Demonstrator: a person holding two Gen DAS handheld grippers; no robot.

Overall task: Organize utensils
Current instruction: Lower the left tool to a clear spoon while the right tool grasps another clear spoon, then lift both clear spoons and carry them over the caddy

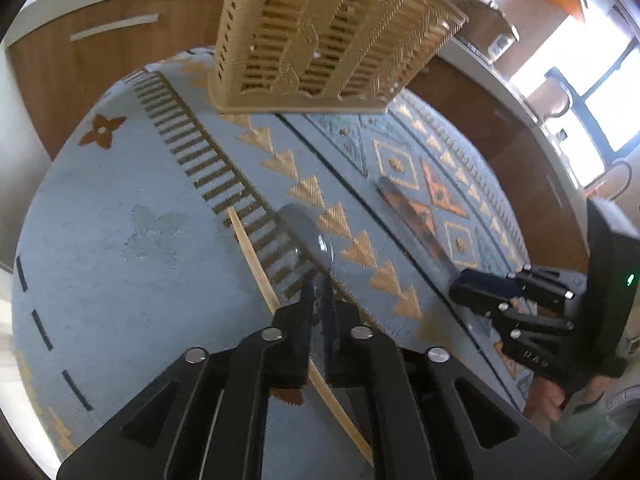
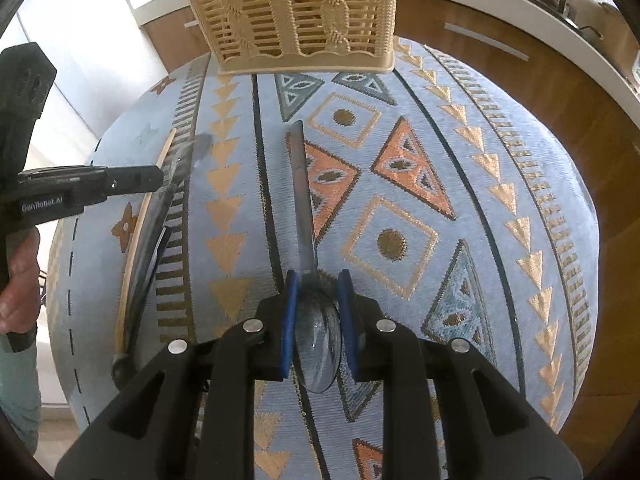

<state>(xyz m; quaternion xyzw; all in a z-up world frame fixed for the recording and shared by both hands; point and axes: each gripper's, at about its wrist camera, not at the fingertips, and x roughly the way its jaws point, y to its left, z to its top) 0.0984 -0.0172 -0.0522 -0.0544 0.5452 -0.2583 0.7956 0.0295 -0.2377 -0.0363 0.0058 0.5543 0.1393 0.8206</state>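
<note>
On patterned counter (image 2: 400, 160): my left tongs (image 1: 320, 312) clamp one spoon (image 1: 308, 232), right tongs (image 2: 318, 312) another spoon (image 2: 304, 208).

Open cloth lies between both spoons (image 2: 308, 216) and the basket (image 2: 296, 16); chopstick (image 1: 256, 256) flanks left.

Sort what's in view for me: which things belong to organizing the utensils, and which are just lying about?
Part of the job:
- left tool, shut on one spoon
- right tool, shut on the other spoon
- wooden chopstick, lying on the cloth
- slotted basket

Just lying about:
- patterned cloth
- wooden cabinets
- window
</note>
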